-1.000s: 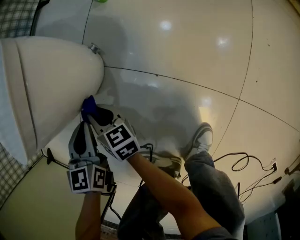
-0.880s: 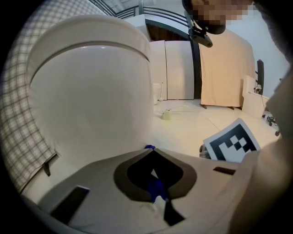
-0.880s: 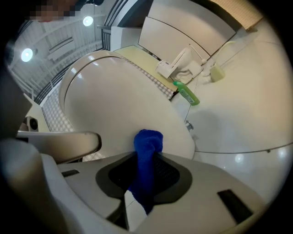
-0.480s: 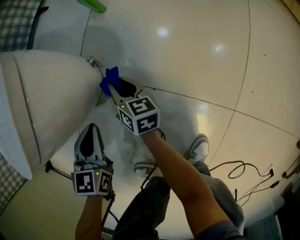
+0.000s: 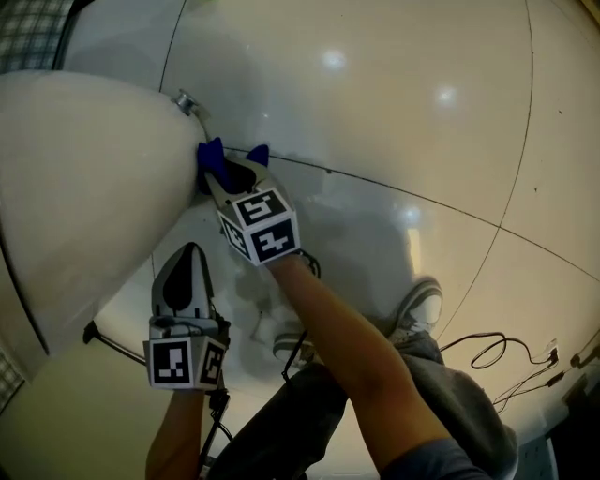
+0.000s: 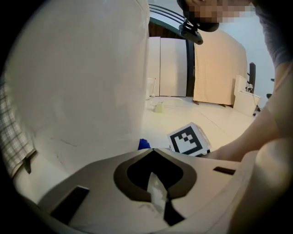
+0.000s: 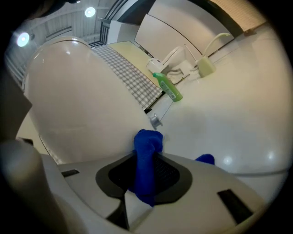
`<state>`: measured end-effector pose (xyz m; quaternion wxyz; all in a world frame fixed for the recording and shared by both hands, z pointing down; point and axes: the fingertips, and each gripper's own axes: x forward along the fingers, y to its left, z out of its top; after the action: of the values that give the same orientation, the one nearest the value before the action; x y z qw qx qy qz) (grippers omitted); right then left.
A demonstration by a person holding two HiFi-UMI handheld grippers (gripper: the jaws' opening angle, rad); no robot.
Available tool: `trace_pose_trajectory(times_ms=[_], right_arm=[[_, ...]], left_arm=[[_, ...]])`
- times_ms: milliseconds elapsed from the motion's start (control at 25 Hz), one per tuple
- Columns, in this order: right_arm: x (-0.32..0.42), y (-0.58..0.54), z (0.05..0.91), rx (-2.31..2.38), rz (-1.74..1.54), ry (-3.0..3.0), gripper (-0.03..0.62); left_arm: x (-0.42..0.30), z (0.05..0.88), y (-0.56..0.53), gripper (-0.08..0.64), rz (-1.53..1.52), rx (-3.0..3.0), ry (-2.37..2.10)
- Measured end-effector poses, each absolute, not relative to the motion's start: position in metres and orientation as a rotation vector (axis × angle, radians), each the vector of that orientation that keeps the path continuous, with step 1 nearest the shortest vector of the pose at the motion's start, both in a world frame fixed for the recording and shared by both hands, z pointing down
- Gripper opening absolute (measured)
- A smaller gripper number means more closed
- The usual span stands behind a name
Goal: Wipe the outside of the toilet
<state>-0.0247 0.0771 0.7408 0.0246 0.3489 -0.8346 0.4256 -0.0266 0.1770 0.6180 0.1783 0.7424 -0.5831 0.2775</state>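
Low against the side of the toilet (image 5: 84, 187), your right gripper (image 5: 223, 173) pinches the blue cloth (image 5: 210, 155), cloth touching porcelain. Beside the bowl, your left gripper (image 5: 186, 255): jaws pressed together, empty.

Glossy tiled floor under overhead lighting.
White floor tiles (image 5: 422, 112) with thin dark joints reflect the ceiling lamps (image 7: 90, 12). A checked mat (image 7: 132, 77) lies along one edge, black cables (image 5: 487, 337) along another, and pale wall panels (image 6: 167, 66) stand beyond.
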Motion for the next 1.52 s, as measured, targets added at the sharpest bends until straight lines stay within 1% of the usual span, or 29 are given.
trace_pose_trajectory(times_ms=[120, 240, 440, 640, 840, 1000, 1120, 1320, 1520], right_arm=[[-0.042, 0.123, 0.742, 1.047, 1.415, -2.554, 0.098], [-0.059, 0.157, 0.735, 0.977, 1.447, -2.550, 0.098], [-0.058, 0.165, 0.705, 0.970, 1.444, -2.540, 0.098], [-0.040, 0.193, 0.620, 0.836, 1.299, -2.588, 0.098], [-0.054, 0.226, 0.498, 0.594, 1.093, -2.677, 0.098], [-0.087, 0.258, 0.396, 0.421, 1.002, -2.753, 0.098], [-0.120, 0.283, 0.344, 0.298, 0.929, -2.772, 0.098], [-0.177, 0.316, 0.304, 0.119, 0.820, -2.796, 0.098], [-0.241, 0.327, 0.284, 0.222, 0.774, -2.842, 0.098]], left_arm=[[-0.034, 0.620, 0.193, 0.011, 0.790, 2.083, -1.650], [-0.047, 0.619, 0.204, 0.011, 0.775, 2.039, -1.675], [-0.067, 0.601, 0.218, 0.011, 0.739, 1.941, -1.736], [-0.065, 0.541, 0.233, 0.011, 0.600, 1.854, -1.814], [-0.087, 0.451, 0.250, 0.011, 0.479, 1.733, -1.943], [-0.123, 0.385, 0.280, 0.011, 0.401, 1.624, -2.058], [-0.158, 0.349, 0.314, 0.011, 0.342, 1.506, -2.156], [-0.213, 0.315, 0.361, 0.011, 0.216, 1.317, -2.311], [-0.276, 0.282, 0.389, 0.011, 0.116, 1.242, -2.361]])
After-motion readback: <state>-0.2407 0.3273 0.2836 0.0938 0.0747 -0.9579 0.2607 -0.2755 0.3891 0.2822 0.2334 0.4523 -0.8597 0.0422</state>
